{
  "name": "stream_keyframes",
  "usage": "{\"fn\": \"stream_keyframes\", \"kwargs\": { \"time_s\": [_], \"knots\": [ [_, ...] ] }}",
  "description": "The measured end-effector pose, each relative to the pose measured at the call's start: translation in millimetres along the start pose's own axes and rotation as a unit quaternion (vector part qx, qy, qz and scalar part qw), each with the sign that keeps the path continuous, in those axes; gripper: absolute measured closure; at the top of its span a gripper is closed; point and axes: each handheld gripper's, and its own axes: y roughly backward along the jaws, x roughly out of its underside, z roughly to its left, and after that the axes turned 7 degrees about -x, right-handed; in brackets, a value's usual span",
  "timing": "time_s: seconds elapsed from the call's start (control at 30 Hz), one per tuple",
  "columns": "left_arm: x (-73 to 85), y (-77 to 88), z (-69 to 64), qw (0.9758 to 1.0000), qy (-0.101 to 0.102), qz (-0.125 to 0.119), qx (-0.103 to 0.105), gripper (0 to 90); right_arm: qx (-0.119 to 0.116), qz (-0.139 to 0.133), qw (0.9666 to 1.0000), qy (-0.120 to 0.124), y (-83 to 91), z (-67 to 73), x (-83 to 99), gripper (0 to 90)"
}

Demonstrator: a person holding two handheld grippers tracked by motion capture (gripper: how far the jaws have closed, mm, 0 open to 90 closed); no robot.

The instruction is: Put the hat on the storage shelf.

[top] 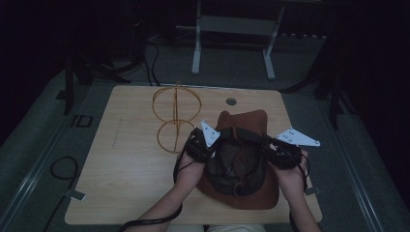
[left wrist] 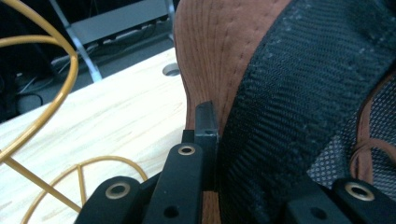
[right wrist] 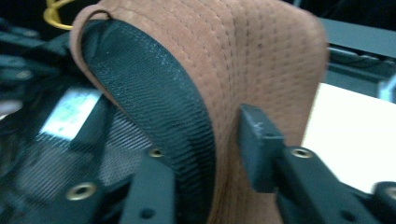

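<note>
While both hands worked at mid-table, this was how things lay, biggest thing first;

Table: the pale wooden table (top: 130,179) carried everything; a small round grommet hole (top: 231,101) sat near its far edge.

Hat: a brown suede-like hat (top: 244,121) lay crown-down, opening upward, right of centre and toward the near edge; dark mesh lining and a black woven sweatband (left wrist: 299,107) showed inside; a thin brown cord trailed across the lining.

Stand: a gold wire stand (top: 176,118) of rings on a stem stood upright just left of the hat, apart from it.

Left gripper: the left gripper (top: 209,145) had its jaws pinched on the hat's left side, one jaw outside on the suede, the other inside against the band.

Right gripper: the right gripper (top: 269,145) straddled the right side the same way; its outer jaw stood slightly off the suede, so the clamp looked loose or not quite closed.

Handling: likely light, soft and floppy; the stitched brim would sag from one point; the stiffer banded edge at opposite sides looked the best hold; suede should not slip, but hard pinching might crease it.
</note>
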Motion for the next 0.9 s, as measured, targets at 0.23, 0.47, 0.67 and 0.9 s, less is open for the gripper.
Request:
{"fn": "stream_keyframes", "kwargs": {
  "time_s": [0.23, 0.47, 0.67, 0.9],
  "knots": [
    [-1.2, 10.6, 5.4, 0.9997, -0.001, -0.023, -0.002, 86.5, -0.065, -0.002, 0.9977, 0.017, 26.3, 4.4, 3.9, 43.9],
    [5.2, 21.5, 17.6, 0.9991, 0.004, -0.042, 0.008, 86.5, -0.073, -0.044, 0.9963, 0.011, 65.3, -3.2, 2.2, 38.7],
    [9.5, 41.5, 30.6, 0.9949, -0.013, -0.086, 0.051, 86.4, -0.02, -0.034, 0.9992, 0.0, 71.9, -39.0, 8.2, 42.7],
    [10.0, 62.2, 40.0, 0.981, -0.032, -0.14, 0.13, 86.4, -0.044, -0.02, 0.9988, -0.007, 58.8, -52.9, 16.4, 44.3]
  ]
}}
